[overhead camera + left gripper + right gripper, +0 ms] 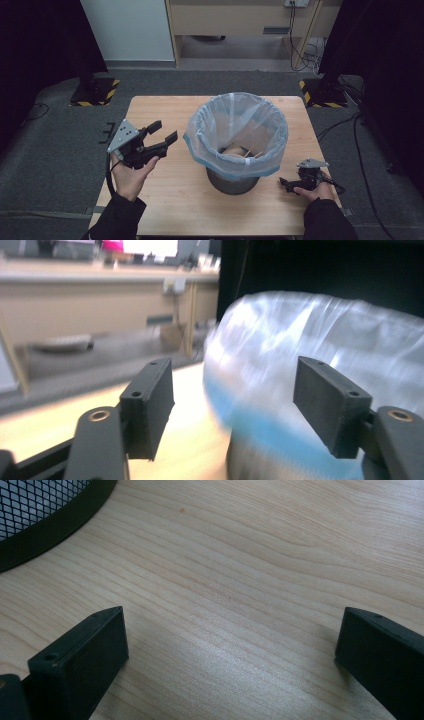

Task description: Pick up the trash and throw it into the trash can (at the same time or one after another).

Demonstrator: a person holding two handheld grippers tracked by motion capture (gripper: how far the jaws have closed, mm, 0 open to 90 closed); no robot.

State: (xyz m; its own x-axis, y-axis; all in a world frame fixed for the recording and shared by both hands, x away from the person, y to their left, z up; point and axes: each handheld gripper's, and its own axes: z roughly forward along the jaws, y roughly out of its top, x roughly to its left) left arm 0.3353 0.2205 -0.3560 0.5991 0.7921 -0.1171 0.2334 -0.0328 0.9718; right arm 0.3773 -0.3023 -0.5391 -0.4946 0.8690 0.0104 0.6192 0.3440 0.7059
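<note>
A dark mesh bin [233, 183] stands at the middle of the wooden table [165, 205], lined with a translucent white-and-blue plastic bag [235, 125] folded over its rim. Something tan with thin sticks [241, 151] lies inside. My left gripper [167, 131] is held above the table left of the bin, open and empty, its jaws aimed at the bag [320, 340]. My right gripper [284, 185] sits low on the table right of the bin's base, open and empty. In the right gripper view the jaws spread wide over bare wood [225, 555], with the bin's mesh wall [35, 510] at top left.
Grey carpet surrounds the table. Two black stands with yellow-and-black striped bases [94, 95] [320, 95] flank the far corners. Cables [360, 150] run along the floor at right. A wooden desk [240, 20] stands at the back.
</note>
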